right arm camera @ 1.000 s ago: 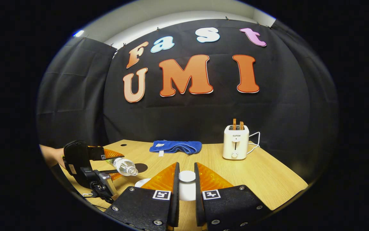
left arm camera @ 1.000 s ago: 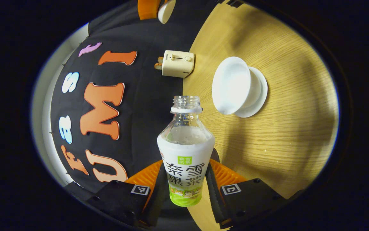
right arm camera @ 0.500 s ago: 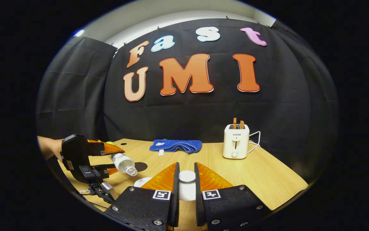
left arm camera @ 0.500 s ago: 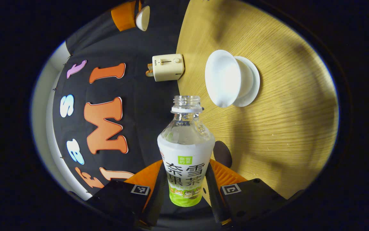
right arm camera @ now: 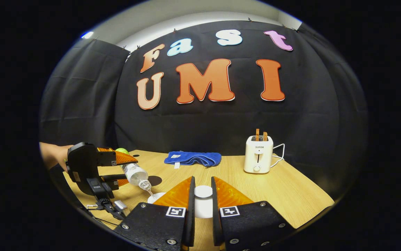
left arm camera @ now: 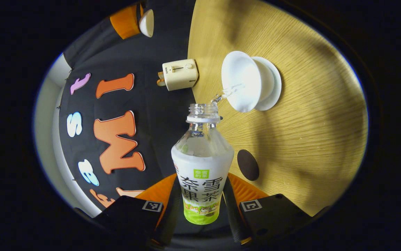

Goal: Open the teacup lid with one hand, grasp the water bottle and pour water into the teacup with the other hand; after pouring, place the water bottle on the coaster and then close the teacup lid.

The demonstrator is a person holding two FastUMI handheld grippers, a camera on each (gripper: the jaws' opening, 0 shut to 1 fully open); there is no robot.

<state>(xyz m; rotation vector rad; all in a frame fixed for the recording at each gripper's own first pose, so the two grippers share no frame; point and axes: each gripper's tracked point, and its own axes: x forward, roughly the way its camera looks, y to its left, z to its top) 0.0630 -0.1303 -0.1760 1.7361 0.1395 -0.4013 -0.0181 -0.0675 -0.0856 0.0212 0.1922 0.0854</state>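
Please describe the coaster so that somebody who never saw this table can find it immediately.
Start at the wooden table and find the white teacup that the tilted water bottle is pouring into. Between that cup and the left gripper lies the coaster. It is a flat, dark disc lying bare on the wood, whereas the things nearby are white or cream.
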